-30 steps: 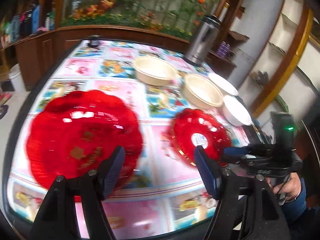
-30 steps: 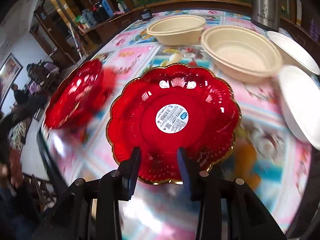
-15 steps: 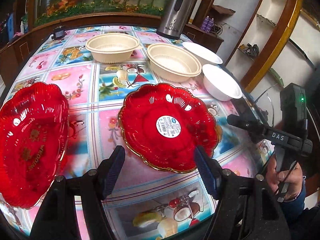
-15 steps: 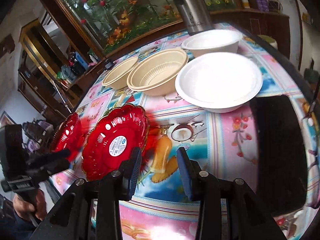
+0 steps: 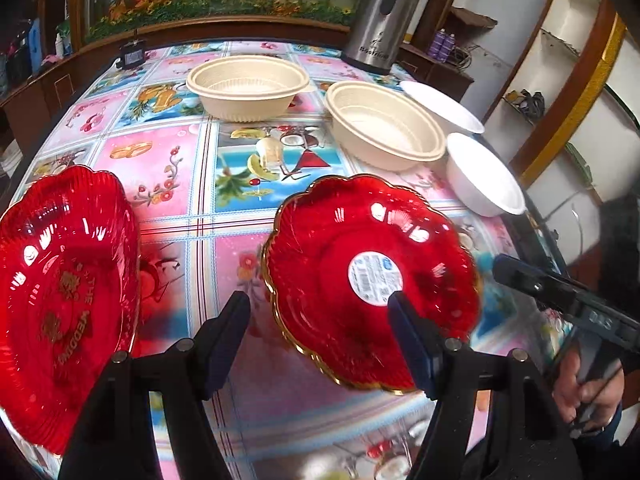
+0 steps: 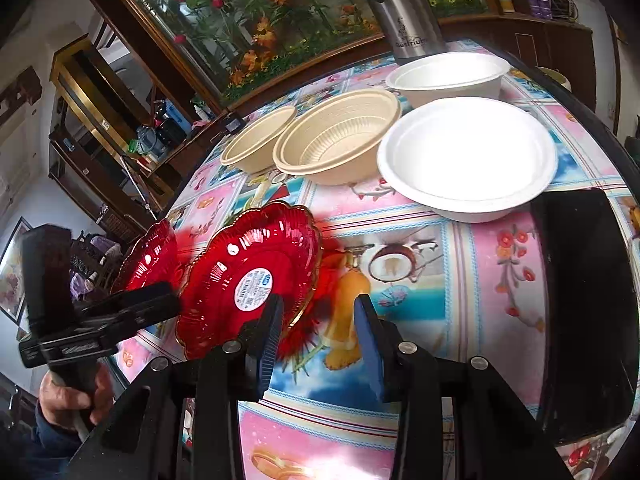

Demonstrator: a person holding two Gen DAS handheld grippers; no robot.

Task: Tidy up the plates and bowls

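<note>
Table (image 5: 168, 168) under a glossy floral cloth; planter ledge and flask (image 5: 382, 16) behind. From the labelled red plate (image 5: 372, 276): second red plate (image 5: 60, 300) left, frame-cut; beige bowls (image 5: 248, 88) and white bowls (image 5: 484, 176) beyond. Left hand-held gripper (image 5: 320, 332) and right hand-held gripper (image 6: 318, 336) released, empty.

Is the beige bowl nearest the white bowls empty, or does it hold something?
Empty of food: the beige bowl shows bare ribbed walls and floor. A doubled rim suggests two nested bowls, but that is uncertain.

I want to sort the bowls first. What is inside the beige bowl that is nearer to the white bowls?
Inside the nearer beige bowl only its own ribbed wall and bare bottom show. Its doubled rim may mean a nested second bowl; that stays unclear. The tablecloth beneath is covered.
</note>
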